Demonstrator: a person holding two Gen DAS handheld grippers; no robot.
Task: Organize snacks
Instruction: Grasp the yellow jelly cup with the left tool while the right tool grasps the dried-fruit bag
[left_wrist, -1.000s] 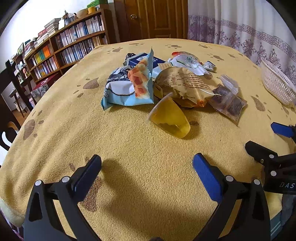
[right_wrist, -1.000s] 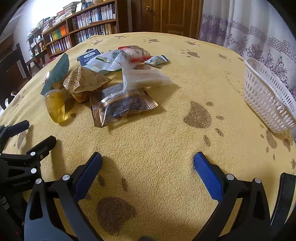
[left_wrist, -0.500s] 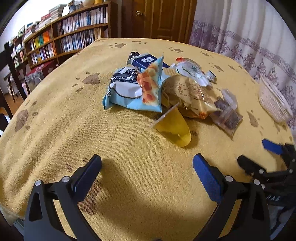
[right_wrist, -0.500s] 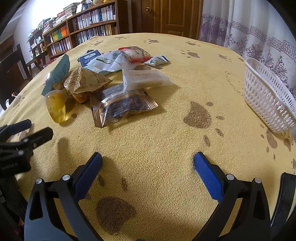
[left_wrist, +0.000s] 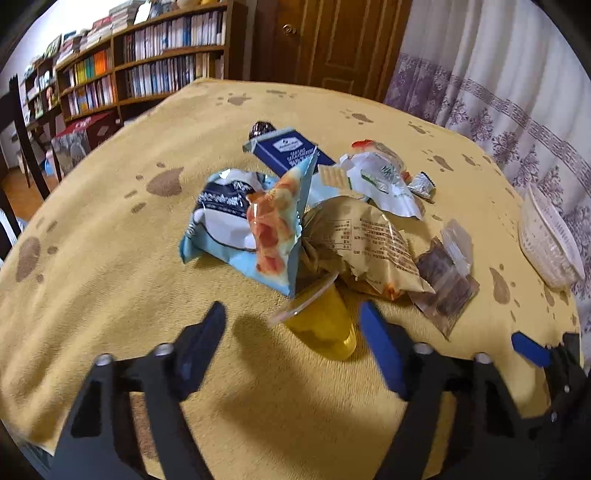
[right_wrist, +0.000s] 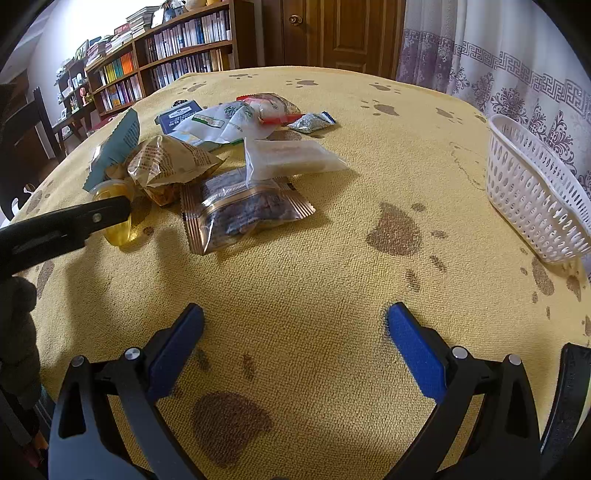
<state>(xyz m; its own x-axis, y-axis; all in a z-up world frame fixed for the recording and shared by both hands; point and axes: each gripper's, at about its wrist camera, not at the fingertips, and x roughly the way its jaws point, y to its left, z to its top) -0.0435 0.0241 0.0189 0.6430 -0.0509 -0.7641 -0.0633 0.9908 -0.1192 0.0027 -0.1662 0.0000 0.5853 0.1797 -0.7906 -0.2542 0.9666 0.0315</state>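
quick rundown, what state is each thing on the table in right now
left gripper: open, fingers either side of the jelly cup, not closed on it
right gripper: open, holding nothing
jelly cup: lying on its side, sealed
white basket: upright, no snack visible inside
brown snack bag: sealed, lying on the pile
light blue bag: crumpled, one corner sticking up
dark blue box: closed, lying flat

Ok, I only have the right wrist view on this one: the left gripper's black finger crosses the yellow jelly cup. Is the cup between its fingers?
Observer: Yes. In the left wrist view the left gripper is open, with the jelly cup between its pads, not clamped.
Reviewer: Is the cup upright?
Observer: No, it lies on its side, base toward the camera.
Reviewer: Anything behind the teal bag?
Observer: A blue and white bag lies against it.
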